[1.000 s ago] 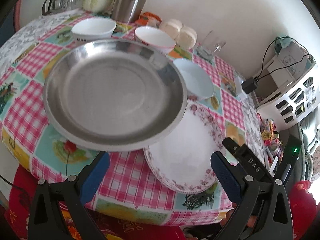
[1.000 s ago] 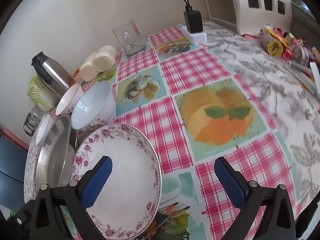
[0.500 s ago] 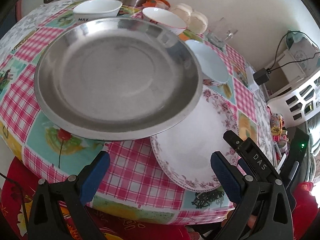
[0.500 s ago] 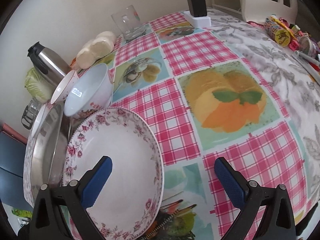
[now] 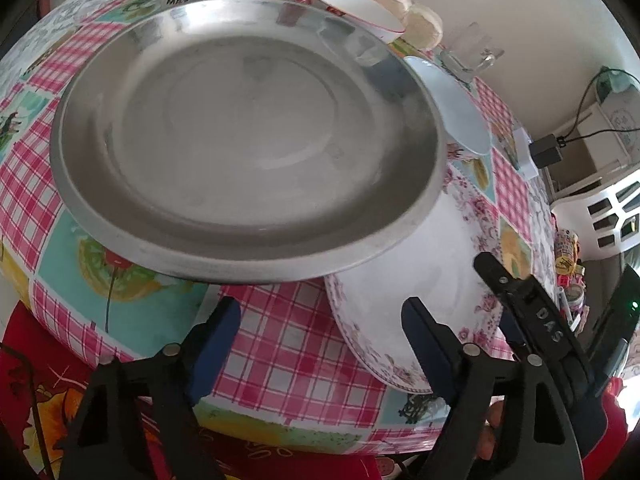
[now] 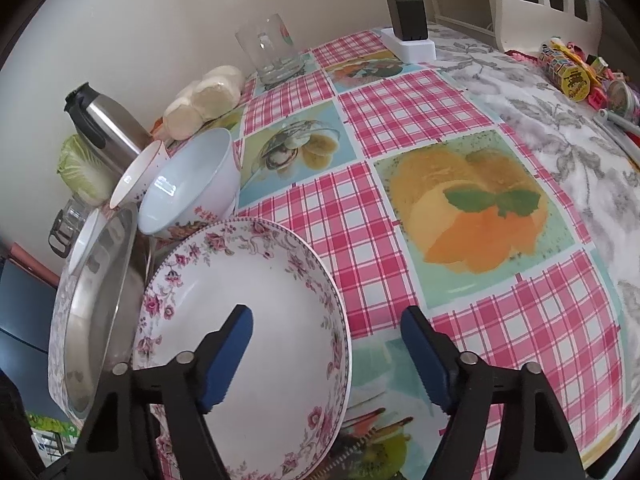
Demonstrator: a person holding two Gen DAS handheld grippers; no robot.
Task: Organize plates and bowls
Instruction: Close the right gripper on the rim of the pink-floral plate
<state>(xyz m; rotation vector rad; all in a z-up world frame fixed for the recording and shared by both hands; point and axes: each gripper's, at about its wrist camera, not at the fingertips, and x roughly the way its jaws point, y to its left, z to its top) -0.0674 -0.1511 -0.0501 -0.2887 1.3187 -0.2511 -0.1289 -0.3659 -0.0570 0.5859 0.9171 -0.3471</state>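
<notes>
Through the left wrist camera I see my left gripper (image 5: 320, 322) spread, jaws just narrowing with nothing between them, near the steel plate (image 5: 248, 136) whose rim overlaps the floral plate (image 5: 448, 284). Through the right wrist camera, my right gripper (image 6: 326, 330) is also closing, unclamped, its pads straddling the floral plate's (image 6: 256, 312) rim on the checked tablecloth (image 6: 352, 216).

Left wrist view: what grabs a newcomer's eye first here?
The big steel plate fills the view, its right rim overlapping the floral plate beside it on the checked tablecloth. The left gripper, jaws just closing with nothing between them, is below its near rim.
</notes>
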